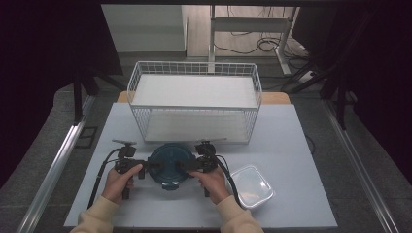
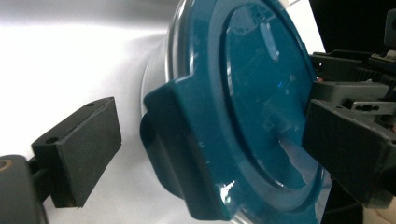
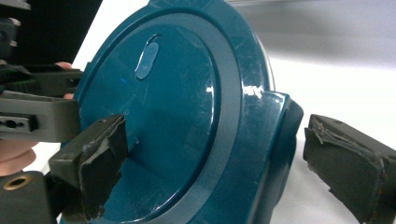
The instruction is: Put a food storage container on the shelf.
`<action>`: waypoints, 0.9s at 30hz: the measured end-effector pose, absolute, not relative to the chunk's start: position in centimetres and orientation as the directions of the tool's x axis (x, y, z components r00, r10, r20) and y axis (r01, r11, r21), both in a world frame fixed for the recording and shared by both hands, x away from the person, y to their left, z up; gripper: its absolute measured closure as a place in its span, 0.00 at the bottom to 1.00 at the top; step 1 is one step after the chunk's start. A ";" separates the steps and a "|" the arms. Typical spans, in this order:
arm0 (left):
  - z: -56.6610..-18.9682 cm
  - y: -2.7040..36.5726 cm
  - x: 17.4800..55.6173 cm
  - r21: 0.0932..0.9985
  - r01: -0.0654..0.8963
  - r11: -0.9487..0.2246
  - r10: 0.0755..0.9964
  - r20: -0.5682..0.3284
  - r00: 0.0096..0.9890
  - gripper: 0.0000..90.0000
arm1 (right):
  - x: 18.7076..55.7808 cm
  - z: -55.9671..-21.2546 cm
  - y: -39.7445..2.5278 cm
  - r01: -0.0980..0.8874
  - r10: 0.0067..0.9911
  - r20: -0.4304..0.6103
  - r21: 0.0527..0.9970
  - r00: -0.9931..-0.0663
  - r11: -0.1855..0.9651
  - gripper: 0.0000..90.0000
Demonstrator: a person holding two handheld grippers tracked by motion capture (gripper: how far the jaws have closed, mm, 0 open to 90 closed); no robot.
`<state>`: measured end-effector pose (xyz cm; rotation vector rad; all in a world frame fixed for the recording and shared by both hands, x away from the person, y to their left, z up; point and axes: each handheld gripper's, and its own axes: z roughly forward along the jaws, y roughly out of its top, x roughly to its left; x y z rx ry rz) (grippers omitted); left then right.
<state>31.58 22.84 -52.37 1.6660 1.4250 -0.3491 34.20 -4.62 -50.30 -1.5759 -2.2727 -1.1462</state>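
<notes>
A round clear container with a dark teal lid (image 1: 167, 162) sits on the pale table, just in front of the wire rack. My left gripper (image 1: 147, 166) is at its left edge and my right gripper (image 1: 186, 165) at its right edge, each held by a hand. In the left gripper view the left gripper (image 2: 210, 149) is open and straddles a lid clip (image 2: 182, 140): one jaw lies over the lid top, the other stands clear of the clip. My right gripper (image 3: 224, 163) is open the same way around the opposite clip (image 3: 275, 135).
A white two-tier wire rack (image 1: 194, 104) stands close behind the container. A clear rectangular lidded box (image 1: 250, 187) lies to the right, near the table's front edge. The table top (image 1: 301, 145) ends in dark floor on both sides.
</notes>
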 end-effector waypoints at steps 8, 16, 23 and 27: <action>-52.9 22.6 31.5 0.393 0.918 0.054 0.604 -0.745 0.284 0.14 | 34.2 -50.7 -4.3 0.873 0.705 0.570 0.466 -0.421 0.144 0.12; -52.3 22.5 31.1 0.391 0.917 0.075 0.636 -0.727 0.258 0.22 | 34.2 -50.6 -4.8 0.900 0.702 0.615 0.428 -0.359 0.085 0.20; -51.8 22.5 30.6 0.388 0.914 0.116 0.646 -0.729 0.228 0.27 | 33.6 -49.9 -5.2 0.899 0.713 0.608 0.432 -0.350 0.073 0.28; -51.7 22.6 30.3 0.393 0.912 0.118 0.647 -0.727 0.230 0.28 | 33.5 -49.8 -5.5 0.899 0.703 0.620 0.435 -0.348 0.061 0.31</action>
